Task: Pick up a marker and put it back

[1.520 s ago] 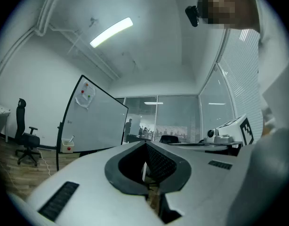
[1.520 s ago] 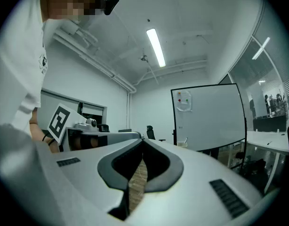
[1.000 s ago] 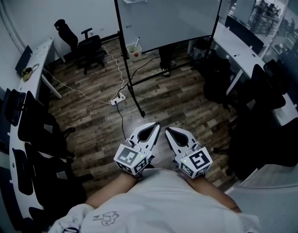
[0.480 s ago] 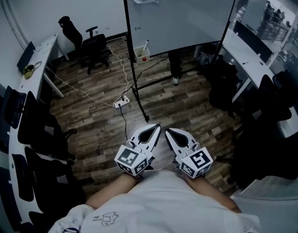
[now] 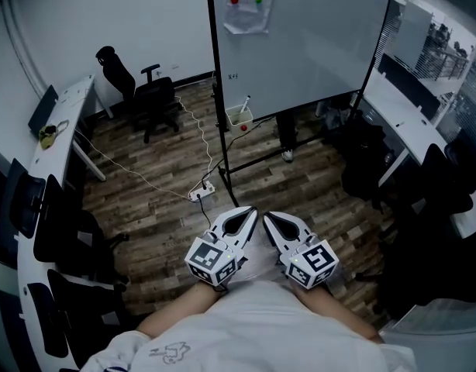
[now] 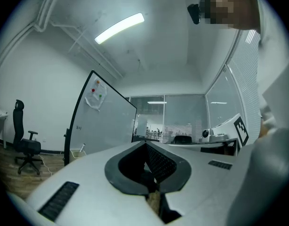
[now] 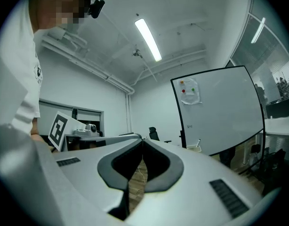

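A marker stands in a small white holder fixed to the left post of a rolling whiteboard, well ahead of me. Both grippers are held low and close to my body, side by side and far from the board. My left gripper is shut with nothing in it, and so is my right gripper. The left gripper view shows the whiteboard and the holder in the distance. In the right gripper view, the whiteboard and the marker sit beyond the closed jaws.
A power strip and its cables lie on the wood floor between me and the board's foot. A black office chair stands at the back left. Desks and dark chairs line the left side, with a second desk on the right. Someone's legs show behind the board.
The whiteboard and marker holder have grown and slid lower and to the right in the head view as I move toward them. Both grippers stay shut in the same pose.
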The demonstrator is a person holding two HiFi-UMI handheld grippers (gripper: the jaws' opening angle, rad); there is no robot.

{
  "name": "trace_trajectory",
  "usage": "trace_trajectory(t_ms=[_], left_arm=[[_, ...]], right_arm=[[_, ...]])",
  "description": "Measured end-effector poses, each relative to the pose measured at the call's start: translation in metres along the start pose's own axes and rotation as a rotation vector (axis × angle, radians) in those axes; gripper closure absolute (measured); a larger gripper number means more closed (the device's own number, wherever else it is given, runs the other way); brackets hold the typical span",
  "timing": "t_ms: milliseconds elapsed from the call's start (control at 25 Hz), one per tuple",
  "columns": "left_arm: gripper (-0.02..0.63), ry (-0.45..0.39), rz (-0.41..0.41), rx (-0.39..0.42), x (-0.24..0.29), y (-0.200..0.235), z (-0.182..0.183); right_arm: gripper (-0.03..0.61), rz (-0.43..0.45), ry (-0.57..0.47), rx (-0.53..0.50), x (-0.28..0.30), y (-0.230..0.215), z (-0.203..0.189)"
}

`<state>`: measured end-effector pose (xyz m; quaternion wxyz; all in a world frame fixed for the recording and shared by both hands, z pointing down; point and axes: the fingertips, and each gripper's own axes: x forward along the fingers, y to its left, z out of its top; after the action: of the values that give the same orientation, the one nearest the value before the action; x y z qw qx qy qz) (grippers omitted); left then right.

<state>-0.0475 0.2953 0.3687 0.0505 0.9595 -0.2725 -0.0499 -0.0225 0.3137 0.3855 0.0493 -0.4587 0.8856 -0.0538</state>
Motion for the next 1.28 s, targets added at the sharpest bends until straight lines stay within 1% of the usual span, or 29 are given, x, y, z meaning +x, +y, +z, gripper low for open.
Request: trace_trajectory(t_ms=[160,360,520,600,720,1040,1280], left_arm=[[0.609,0.005,0.012,-0.001,-0.006,0.032,0.006],[0.609,0.021,0.038,-0.025,-0.015,0.062,-0.003],[0.609,0.037,0.035,-0.051,-0.023,0.066,-0.011],[0.609,0.038,0.03,-0.069,-0.025,0.068,-0.013],[0.609,0.028,0.063,-0.073,-0.03,0.077,-0.012],[0.609,0.029,0.131,-0.055,-0.032,0.099,-0.011],[0.609,0.03,0.164,-0.053,-0.01,0.117,-0.011]], right_arm=[[0.568,0.005,-0.005,0.009,0.032,0.004,0.0],[0.566,0.022,0.018,0.044,0.057,0.005,-0.012],[0.566,0.021,0.02,0.066,0.062,0.006,-0.02],[0.568,0.018,-0.004,0.059,0.064,0.005,-0.018],[0.568,0.011,-0.028,0.055,0.068,-0.003,-0.013],[0.566,0.057,-0.004,0.08,0.091,-0.009,-0.018],[0.566,0.082,-0.005,0.078,0.107,-0.034,-0.014]])
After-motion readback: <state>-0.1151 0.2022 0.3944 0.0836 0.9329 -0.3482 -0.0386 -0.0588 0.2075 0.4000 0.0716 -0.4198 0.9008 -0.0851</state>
